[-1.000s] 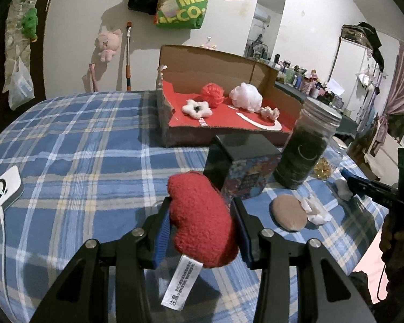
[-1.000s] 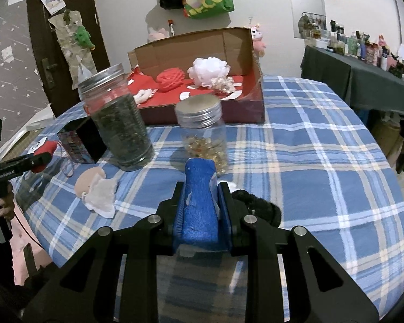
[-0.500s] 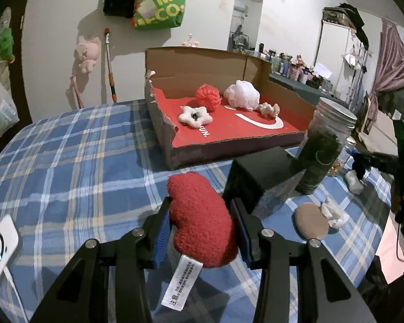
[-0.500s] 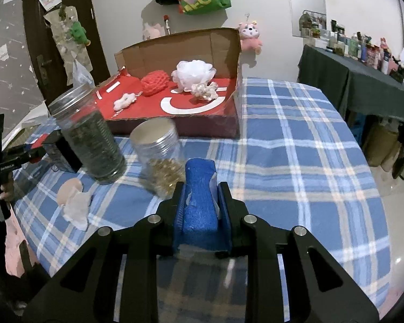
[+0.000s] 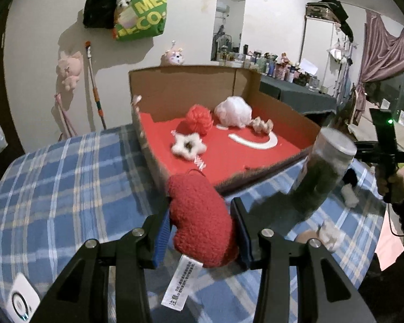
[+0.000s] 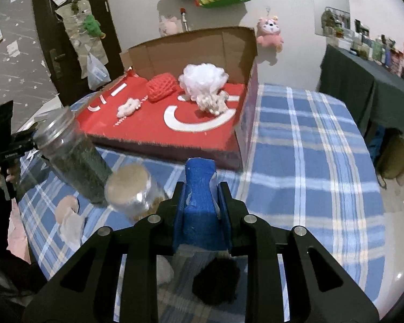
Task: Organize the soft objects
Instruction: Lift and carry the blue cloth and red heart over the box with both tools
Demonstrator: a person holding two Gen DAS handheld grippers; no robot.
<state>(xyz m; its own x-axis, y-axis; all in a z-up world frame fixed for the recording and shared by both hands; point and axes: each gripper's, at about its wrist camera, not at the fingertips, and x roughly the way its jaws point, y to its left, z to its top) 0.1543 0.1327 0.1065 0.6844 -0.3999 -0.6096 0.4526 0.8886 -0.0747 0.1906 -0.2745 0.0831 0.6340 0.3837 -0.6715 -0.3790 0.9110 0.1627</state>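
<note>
Landmark: open cardboard box with red printed floor [image 5: 153, 102], sitting on the blue plaid tablecloth [image 5: 67, 177].

Left wrist view. A white device with a round ring [image 5: 20, 302] is lying well in front of the box, at the cloth's near left edge. The left gripper [image 5: 202, 228] is hovering just in front of the box's near left corner, its blue-padded jaws clenching a fuzzy red heart-shaped plush [image 5: 202, 218]; a white sewn-in label [image 5: 181, 282] is hanging below the plush. Inside the box, a white star-shaped plush [image 5: 188, 146] is resting near the front, a red yarn pompom [image 5: 199, 119] behind it, a white mesh puff [image 5: 233, 111] and a small cream knotted piece [image 5: 261, 125] further right. A tall glass jar with dark green contents [image 5: 323, 175] is standing just off the box's right front corner.

Right wrist view. A shorter clear jar with a metal lid [image 6: 133, 191] is standing in front of the box. The right gripper [image 6: 200, 196] is hovering before the box's near right corner, jaws gripping a blue foam block [image 6: 199, 196]. A black fuzzy item [image 6: 215, 282] is lying below the gripper.
</note>
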